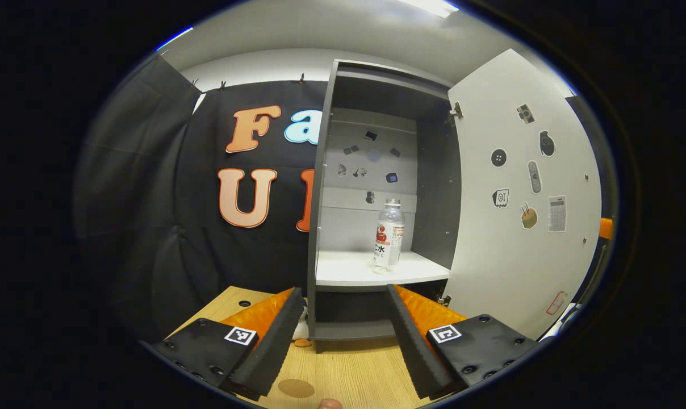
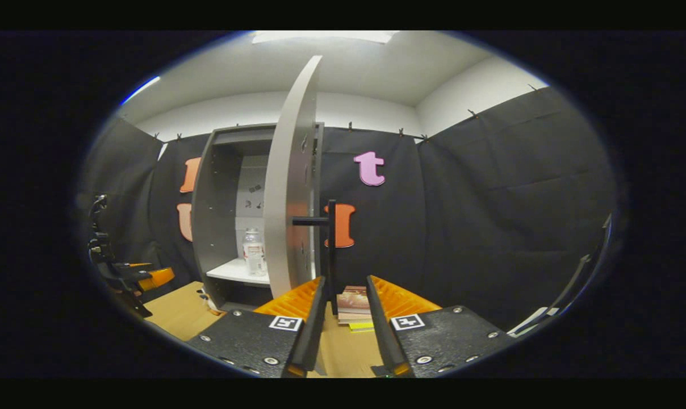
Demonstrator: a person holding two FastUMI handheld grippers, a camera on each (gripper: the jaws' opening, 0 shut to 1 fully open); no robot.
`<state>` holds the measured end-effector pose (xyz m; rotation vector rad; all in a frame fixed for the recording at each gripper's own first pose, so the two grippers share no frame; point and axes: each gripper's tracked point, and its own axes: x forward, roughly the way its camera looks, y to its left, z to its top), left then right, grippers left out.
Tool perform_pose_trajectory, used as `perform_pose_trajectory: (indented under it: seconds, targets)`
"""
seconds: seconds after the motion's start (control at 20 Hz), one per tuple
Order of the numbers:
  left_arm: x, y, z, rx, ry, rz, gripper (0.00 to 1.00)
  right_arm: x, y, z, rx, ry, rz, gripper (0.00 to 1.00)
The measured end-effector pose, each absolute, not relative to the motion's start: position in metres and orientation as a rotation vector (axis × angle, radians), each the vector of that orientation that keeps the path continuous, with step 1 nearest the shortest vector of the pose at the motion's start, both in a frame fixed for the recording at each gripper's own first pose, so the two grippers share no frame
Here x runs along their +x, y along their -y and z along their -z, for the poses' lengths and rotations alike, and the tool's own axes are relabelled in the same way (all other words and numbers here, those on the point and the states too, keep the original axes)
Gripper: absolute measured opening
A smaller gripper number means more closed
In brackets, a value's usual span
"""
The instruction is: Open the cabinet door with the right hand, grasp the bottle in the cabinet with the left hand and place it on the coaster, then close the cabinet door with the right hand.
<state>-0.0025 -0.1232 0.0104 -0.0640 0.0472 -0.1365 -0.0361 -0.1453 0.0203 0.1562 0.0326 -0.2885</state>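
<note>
Standing open, the cabinet door [image 1: 519, 193] swings wide beyond the left gripper [image 1: 343, 335], whose jaws are spread apart and empty. Straight ahead of them, the bottle [image 1: 388, 236] stands upright on the cabinet's [image 1: 377, 91] white shelf [image 1: 348, 270]. Jaws of the right gripper [image 2: 340, 318] sit parted, the door's black handle [image 2: 330, 250] just ahead between them, untouched.

The cabinet [image 1: 434, 187] is dark grey outside, with a white shelf [image 1: 348, 270] and pale grey back panel dotted with small dark stickers. Its door [image 1: 525, 227] is off-white inside, scattered with black-and-white stickers. The bottle [image 1: 388, 236] is clear with a red-and-white label. The table [image 1: 348, 369] is light wood grain, with a round brown coaster [image 1: 296, 388].
</note>
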Motion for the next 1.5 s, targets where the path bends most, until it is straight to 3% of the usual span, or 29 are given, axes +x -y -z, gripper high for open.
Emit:
perform_pose_trajectory:
  seconds: [0.15, 0.4, 0.5, 0.75, 0.9, 1.05, 1.5]
  targets:
    - [0.003, 0.129, -0.013, -0.058, -0.044, 0.154, 0.96, -0.047, 0.139, -0.019, 0.134, -0.054, 0.283, 0.7]
    - [0.006, 0.142, -0.017, -0.054, -0.035, 0.173, 0.96, -0.069, 0.106, -0.032, 0.052, -0.06, 0.271, 0.91]
    - [0.007, 0.146, -0.016, -0.051, -0.035, 0.173, 0.95, -0.065, 0.076, -0.036, 0.055, -0.05, 0.205, 0.87]
    - [0.015, 0.146, -0.02, -0.05, -0.02, 0.174, 0.96, -0.048, 0.024, -0.037, 0.0, -0.04, 0.085, 0.95]
    - [0.029, 0.143, -0.024, -0.039, -0.002, 0.198, 0.95, -0.026, -0.009, -0.039, -0.031, -0.023, 0.048, 0.93]
    - [0.047, 0.147, -0.026, -0.041, -0.003, 0.262, 0.95, 0.002, -0.033, -0.047, -0.075, 0.009, 0.061, 0.96]
    - [0.107, 0.153, -0.018, -0.083, -0.004, 0.369, 0.95, 0.082, -0.086, -0.045, -0.005, 0.043, 0.086, 0.93]
